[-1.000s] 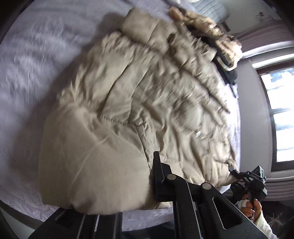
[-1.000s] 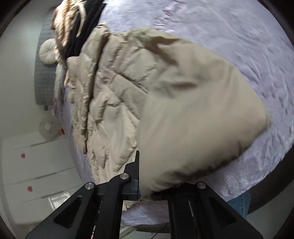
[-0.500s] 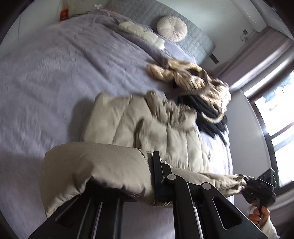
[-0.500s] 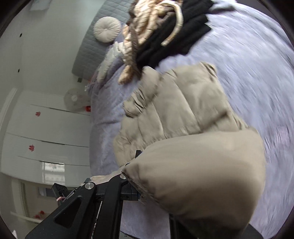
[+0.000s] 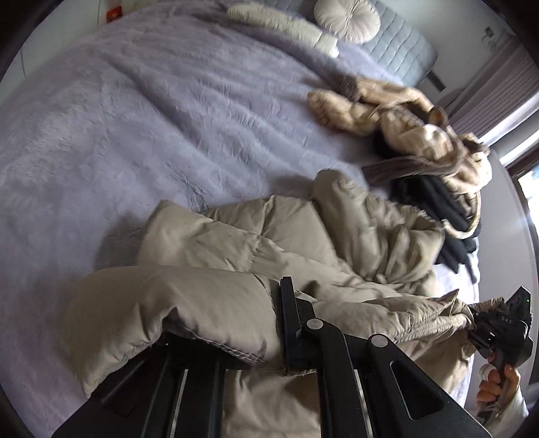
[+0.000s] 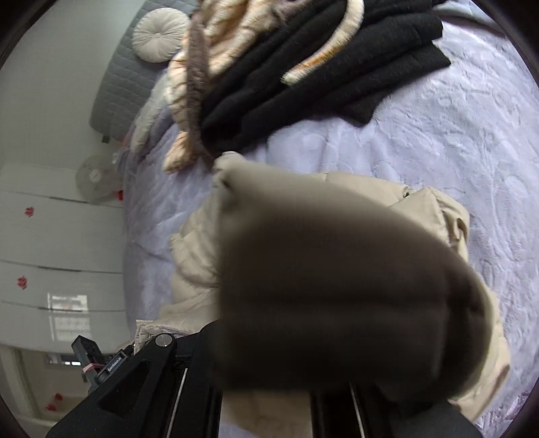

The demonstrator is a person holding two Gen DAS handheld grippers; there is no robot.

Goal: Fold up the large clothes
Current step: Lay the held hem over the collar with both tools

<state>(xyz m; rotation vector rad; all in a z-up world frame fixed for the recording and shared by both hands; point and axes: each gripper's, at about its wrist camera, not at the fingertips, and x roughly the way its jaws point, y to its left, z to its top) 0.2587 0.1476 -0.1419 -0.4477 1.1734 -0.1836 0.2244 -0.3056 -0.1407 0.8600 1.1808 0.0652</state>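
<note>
A beige puffer jacket [image 5: 303, 242] lies on the lilac bed cover [image 5: 134, 118], its near hem lifted and folded toward the collar. My left gripper [image 5: 235, 337] is shut on the jacket's left hem corner, which bulges over the fingers. My right gripper [image 6: 269, 353] is shut on the other hem corner; the padded cloth [image 6: 337, 286] fills that view, dark and blurred, and hides the fingertips. The right gripper also shows in the left wrist view [image 5: 471, 323], pinching the hem edge, with the hand below it.
A pile of black and cream furry clothes [image 5: 421, 145] lies just beyond the jacket's collar; it also shows in the right wrist view [image 6: 303, 67]. A round white cushion [image 5: 347, 17] and grey headboard [image 5: 404, 50] are at the far end. White cupboards [image 6: 50, 252] stand beside the bed.
Both grippers lifted the jacket's hem and carried it forward toward the collar. The jacket went from lying flat to folded over, and the folded cloth came closer to the right camera.
</note>
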